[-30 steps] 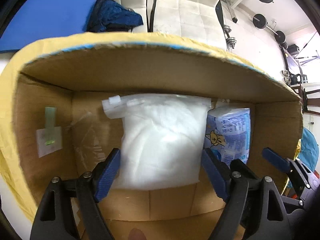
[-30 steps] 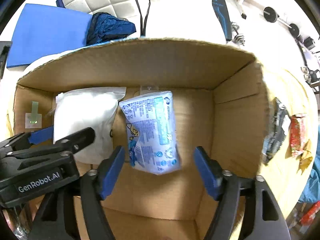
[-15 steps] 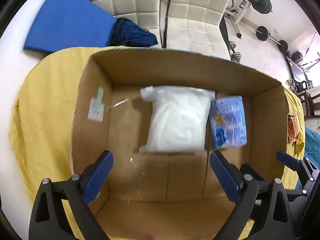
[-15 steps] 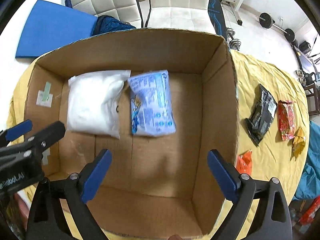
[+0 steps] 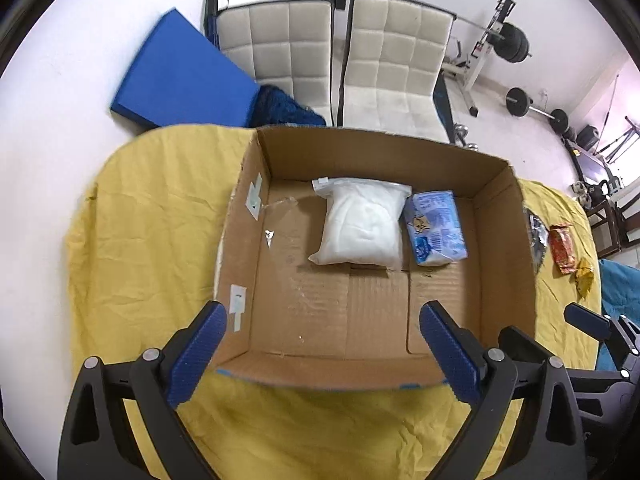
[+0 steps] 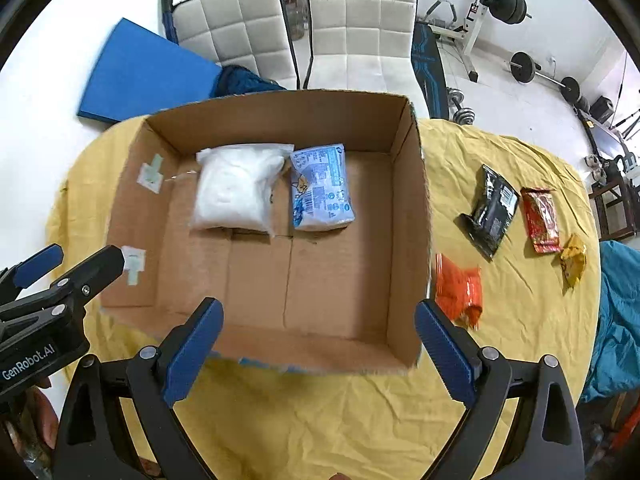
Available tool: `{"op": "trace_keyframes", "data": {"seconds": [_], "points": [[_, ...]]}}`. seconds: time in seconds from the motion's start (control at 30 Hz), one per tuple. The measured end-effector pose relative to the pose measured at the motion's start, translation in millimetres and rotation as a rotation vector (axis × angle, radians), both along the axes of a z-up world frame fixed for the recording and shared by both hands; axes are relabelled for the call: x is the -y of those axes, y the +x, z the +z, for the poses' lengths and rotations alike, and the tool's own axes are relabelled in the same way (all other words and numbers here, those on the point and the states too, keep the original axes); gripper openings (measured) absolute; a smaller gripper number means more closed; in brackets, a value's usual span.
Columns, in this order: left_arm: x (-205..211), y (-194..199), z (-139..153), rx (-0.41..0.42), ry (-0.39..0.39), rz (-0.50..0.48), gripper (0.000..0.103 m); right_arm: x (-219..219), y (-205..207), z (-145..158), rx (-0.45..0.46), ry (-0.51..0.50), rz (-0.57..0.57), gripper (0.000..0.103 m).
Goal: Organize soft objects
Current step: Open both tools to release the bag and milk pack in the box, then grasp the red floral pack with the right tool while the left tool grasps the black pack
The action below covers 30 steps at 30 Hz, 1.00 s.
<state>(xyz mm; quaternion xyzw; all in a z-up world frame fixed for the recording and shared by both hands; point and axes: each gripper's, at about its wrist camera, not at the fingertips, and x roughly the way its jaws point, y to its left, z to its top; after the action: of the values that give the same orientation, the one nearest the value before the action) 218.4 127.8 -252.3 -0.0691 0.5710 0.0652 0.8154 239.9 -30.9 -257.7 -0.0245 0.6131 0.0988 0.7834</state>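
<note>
Left wrist view
Left gripper (image 5: 320,344): jaws wide apart, nothing between them, held above the near wall of the box (image 5: 320,372).
White bag (image 5: 362,226): laid flat on the box floor toward the far wall.
Blue pack (image 5: 438,227): laid just beside the white bag, on its right; whether they touch cannot be told.
Left side of floor: bare, so room is left for more.

Right wrist view
Right gripper (image 6: 318,338): jaws wide apart and empty, above the near right corner of the box.
Still to be packed: orange packet (image 6: 458,290), black packet (image 6: 490,208), red packet (image 6: 540,220) and yellow wrapper (image 6: 573,258), spread on the yellow cloth (image 6: 320,420) right of the box.
Next pick, judged: the orange packet, nearest the box, is best taken by the right gripper.
Grip advice: the packet should be pinched across its flat body, gently, and lifted clear over the box wall before it is set beside the blue pack.
</note>
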Motion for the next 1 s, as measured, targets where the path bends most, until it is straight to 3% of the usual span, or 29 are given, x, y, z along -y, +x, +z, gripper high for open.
{"op": "trace_keyframes", "data": {"seconds": [0.27, 0.53, 0.77, 1.0], "points": [[14.6, -28.7, 34.2, 0.046, -0.010, -0.021, 0.099, 15.2, -33.6, 33.7, 0.030, 0.062, -0.011, 0.098], [50.2, -40.1, 65.6, 0.091, -0.018, -0.034, 0.099, 49.1, -42.2, 53.5, 0.051, 0.114, -0.008, 0.098], [124.7, -19.5, 78.6, 0.095, -0.060, -0.095, 0.099, 156.9, -23.7, 61.8, 0.046, 0.119, -0.107, 0.098], [235.5, 50.9, 56.7, 0.025, -0.109, -0.247, 0.099, 285.0, 36.8, 29.8, -0.008, 0.053, -0.212, 0.098]]}}
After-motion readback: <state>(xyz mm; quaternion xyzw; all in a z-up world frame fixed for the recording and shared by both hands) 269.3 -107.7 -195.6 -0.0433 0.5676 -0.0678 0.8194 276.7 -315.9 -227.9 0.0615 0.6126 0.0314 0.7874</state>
